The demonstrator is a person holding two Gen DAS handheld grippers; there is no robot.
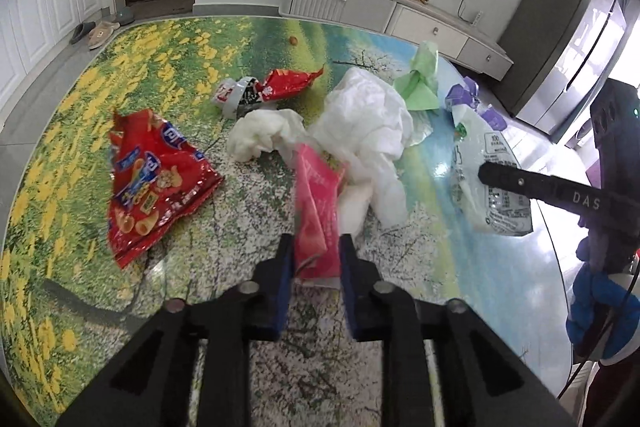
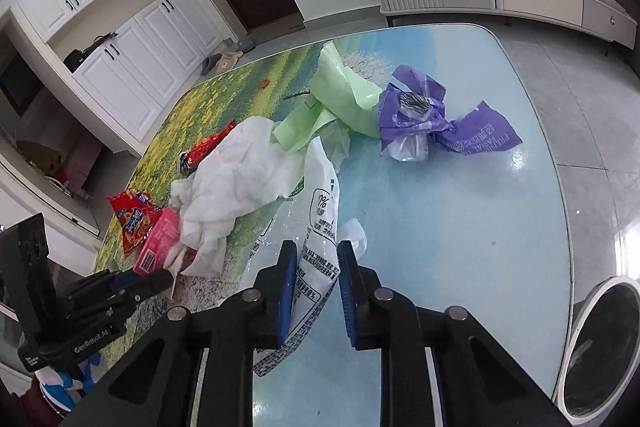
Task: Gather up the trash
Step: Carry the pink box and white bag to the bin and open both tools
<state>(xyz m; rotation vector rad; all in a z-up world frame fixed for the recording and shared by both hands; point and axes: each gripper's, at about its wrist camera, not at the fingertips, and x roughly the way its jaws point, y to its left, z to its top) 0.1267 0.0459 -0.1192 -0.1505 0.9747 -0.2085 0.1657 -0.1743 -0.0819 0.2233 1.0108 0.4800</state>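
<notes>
Trash lies scattered on a table with a printed landscape cover (image 1: pixel 72 155). My left gripper (image 1: pixel 316 247) has its blue pads around the near end of a pink wrapper (image 1: pixel 318 203); the jaws stand narrowly apart on it. My right gripper (image 2: pixel 316 255) has its pads around a clear printed plastic bag (image 2: pixel 320 227), which also shows in the left wrist view (image 1: pixel 492 187). Between them lies crumpled white tissue (image 1: pixel 368 123), also in the right wrist view (image 2: pixel 236 171). A red snack bag (image 1: pixel 156 183) lies left of the pink wrapper.
A second red wrapper (image 1: pixel 276 87), a green bag (image 2: pixel 340 99) and a purple wrapper (image 2: pixel 436 119) lie farther back. A small orange bit (image 1: pixel 293 40) sits near the far edge. A round white-rimmed bin (image 2: pixel 604 347) stands off the table's right side.
</notes>
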